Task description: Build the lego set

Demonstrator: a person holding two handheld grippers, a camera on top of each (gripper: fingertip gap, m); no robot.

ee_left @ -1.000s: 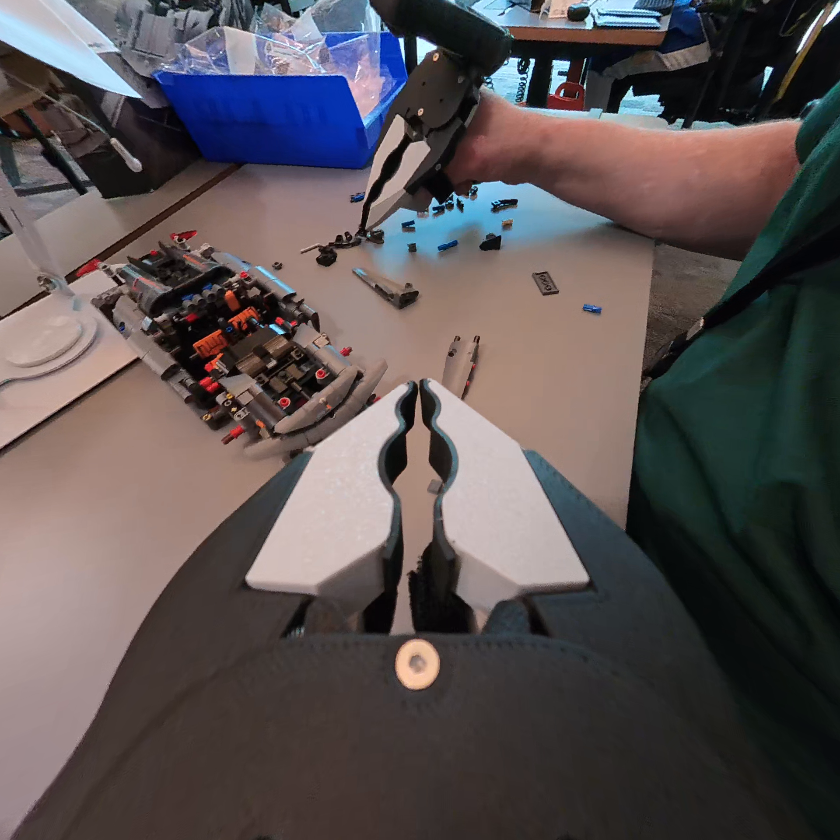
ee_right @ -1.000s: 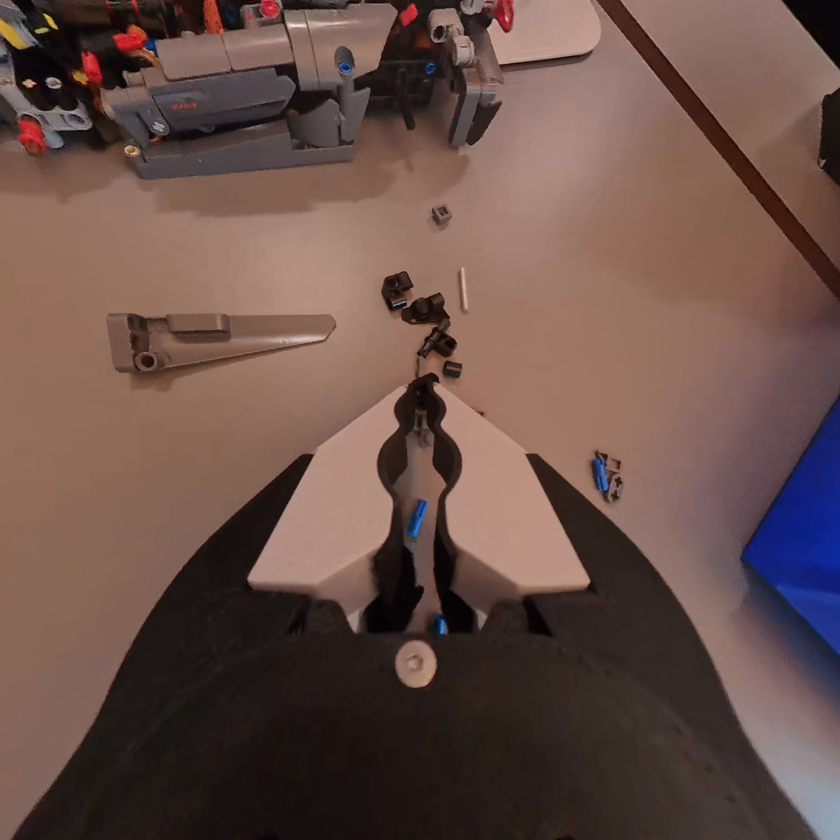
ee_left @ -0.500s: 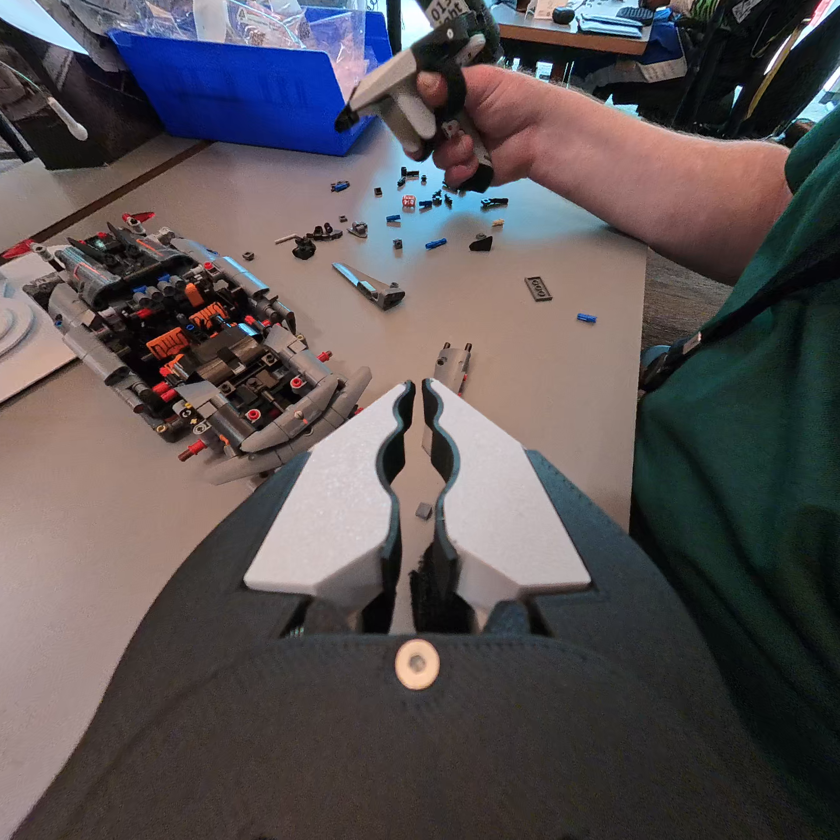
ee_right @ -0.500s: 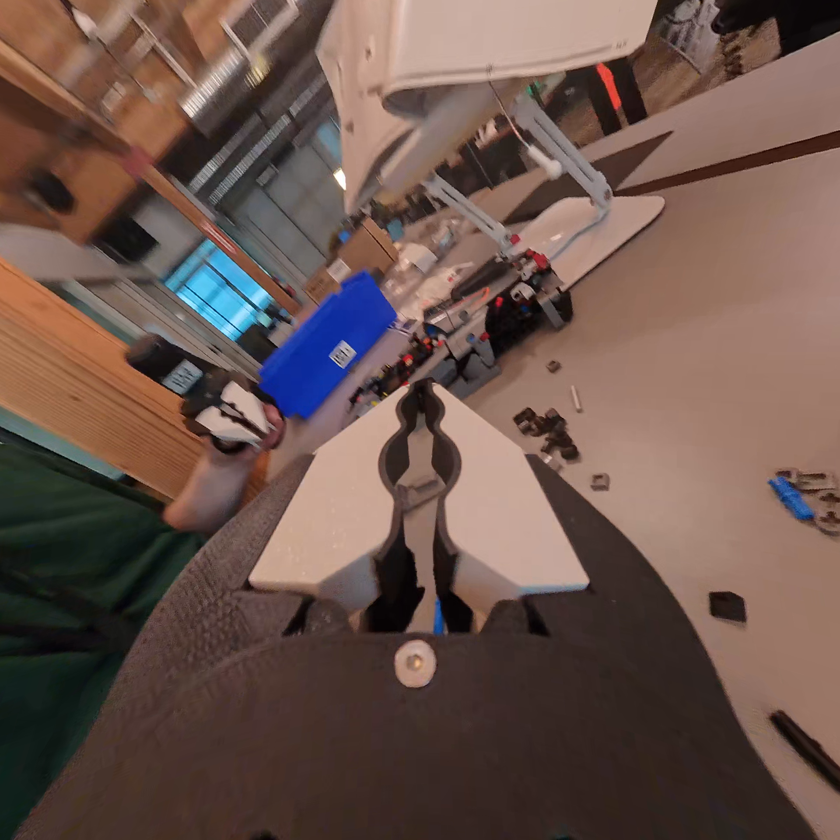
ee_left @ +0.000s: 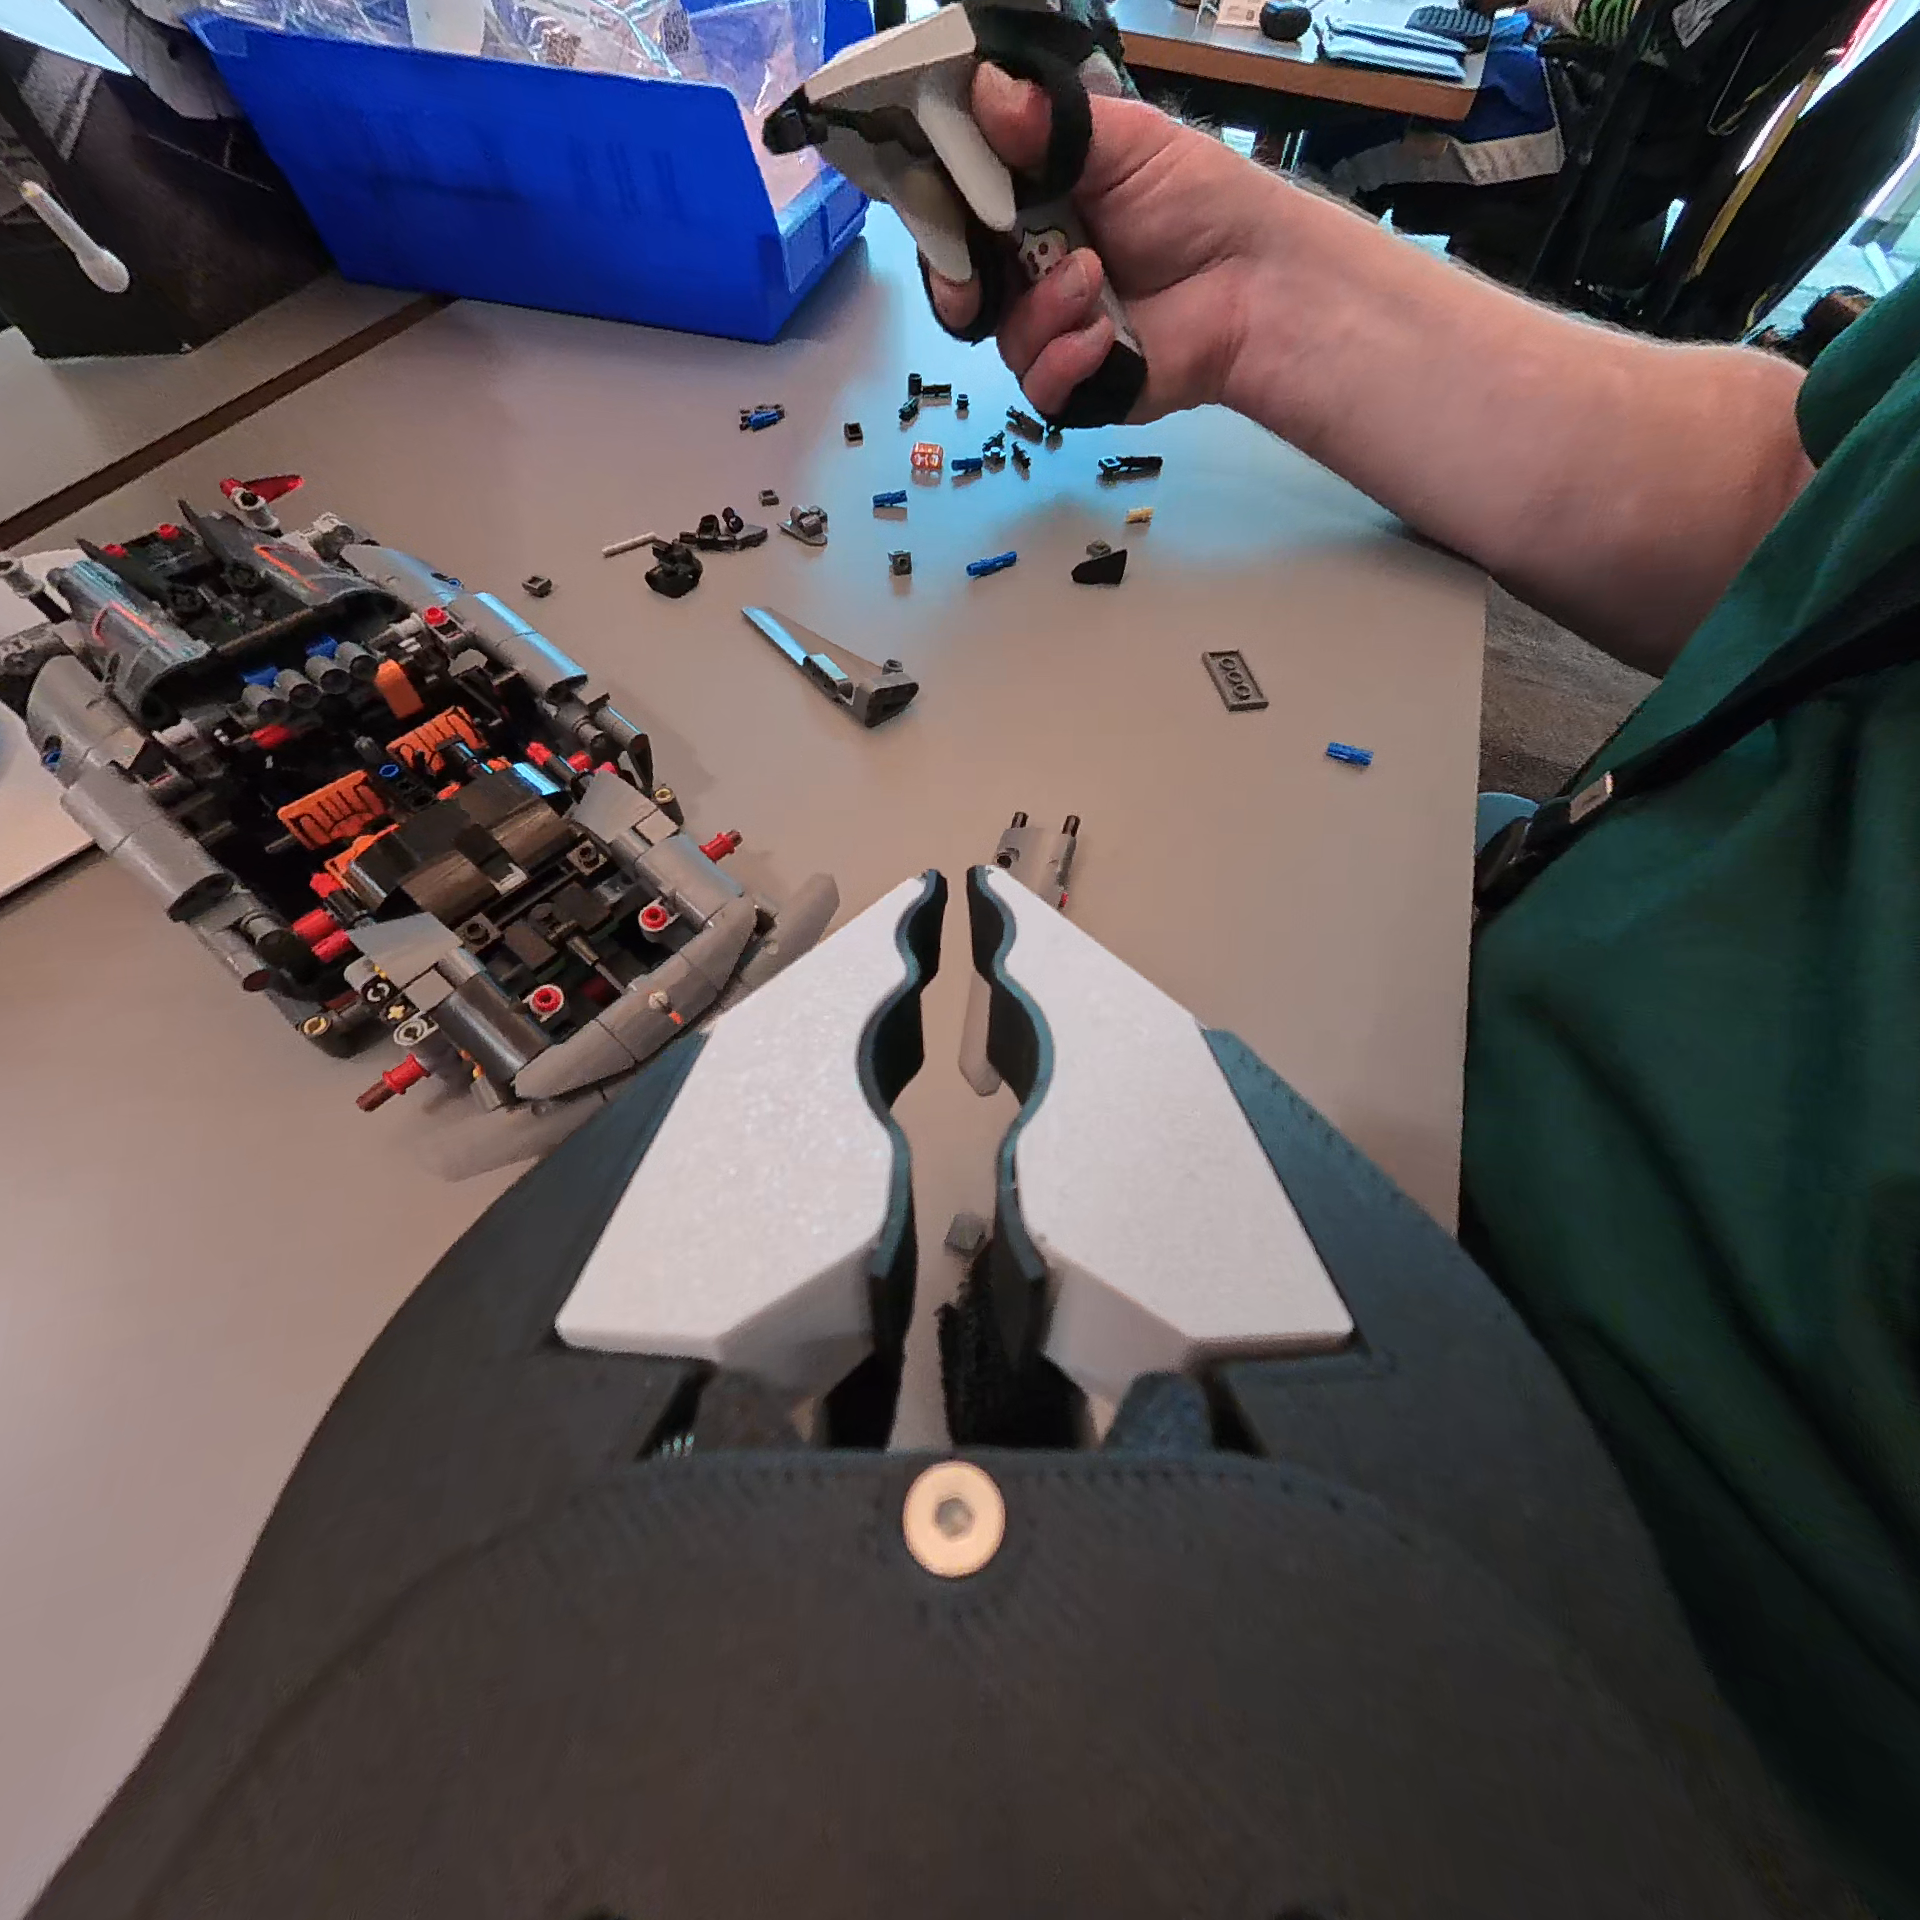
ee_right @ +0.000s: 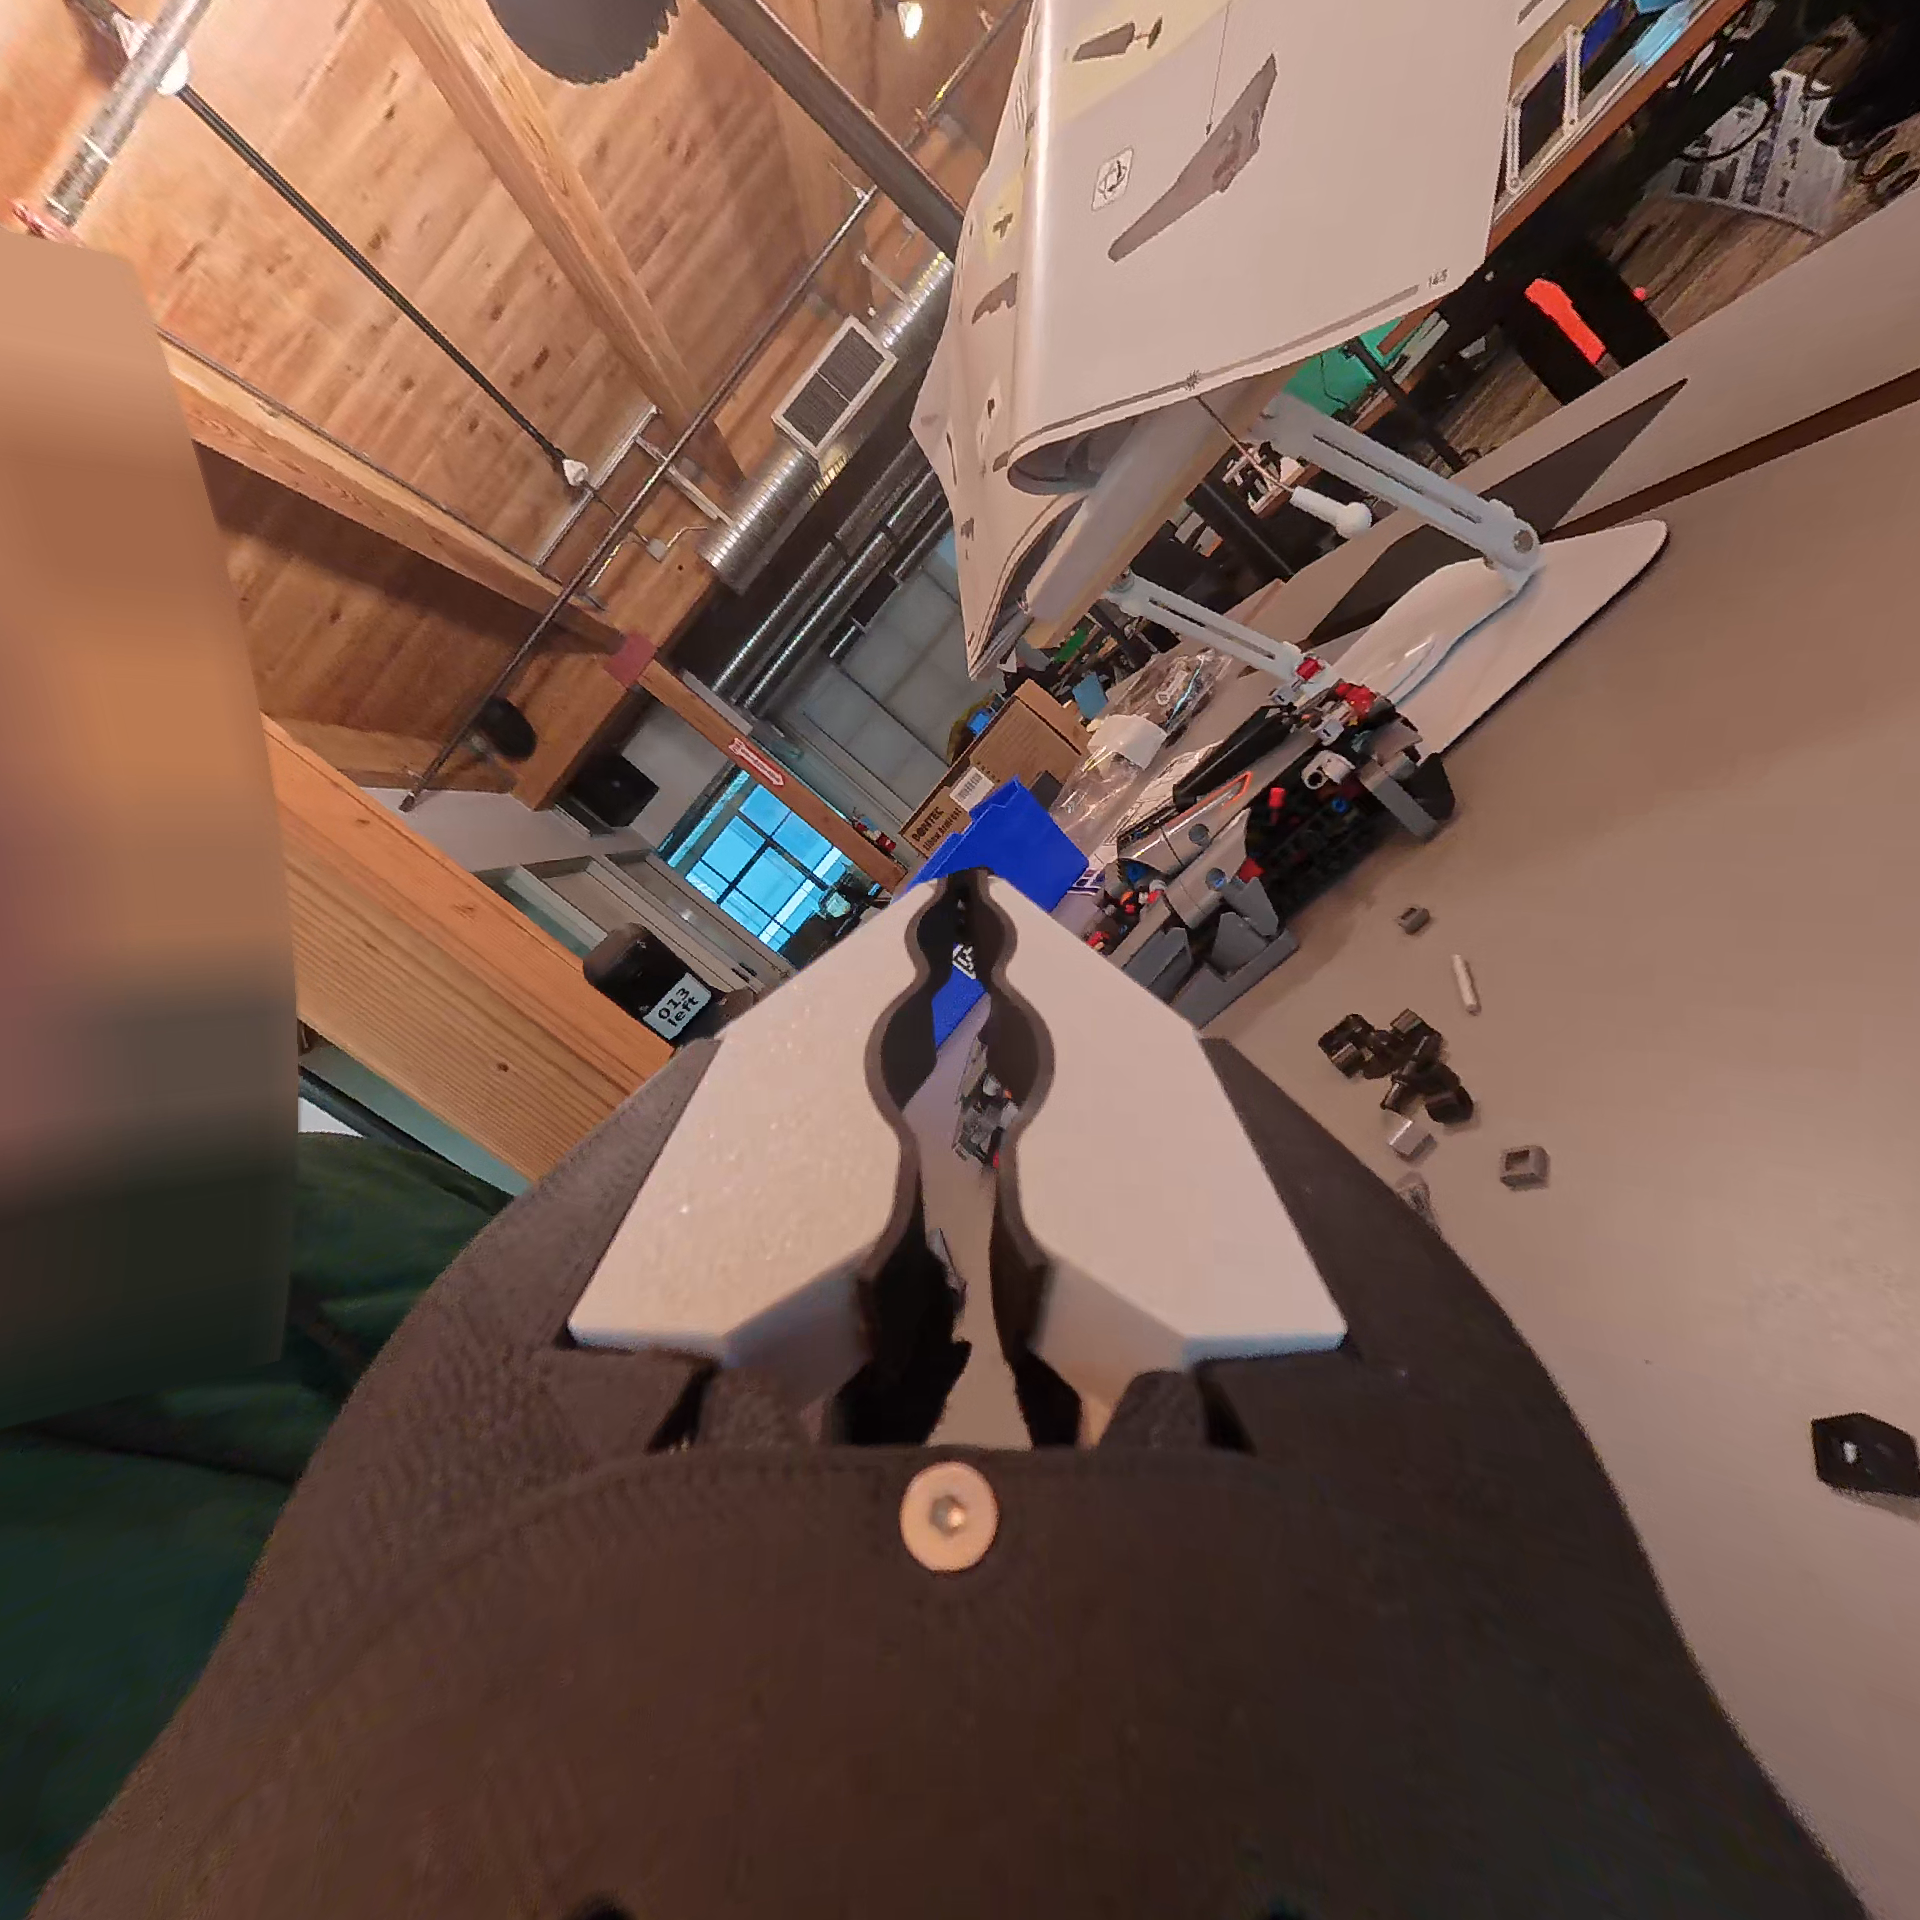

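I am holding my left gripper (ee_left: 956,883) low over the surface (ee_left: 1195,644), jaws nearly closed on nothing. The lego car (ee_left: 343,769) is sitting just left. My right gripper (ee_right: 971,883), raised and tilted, is pinched closed and empty.

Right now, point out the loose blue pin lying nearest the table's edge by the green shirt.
The lone blue pin beside the dark grey plate; the others lie farther off among the small black parts.

Workshop: exposed ducts (ee_right: 800,499), timber ceiling (ee_right: 436,208), cluttered worktables (ee_left: 1299,62).
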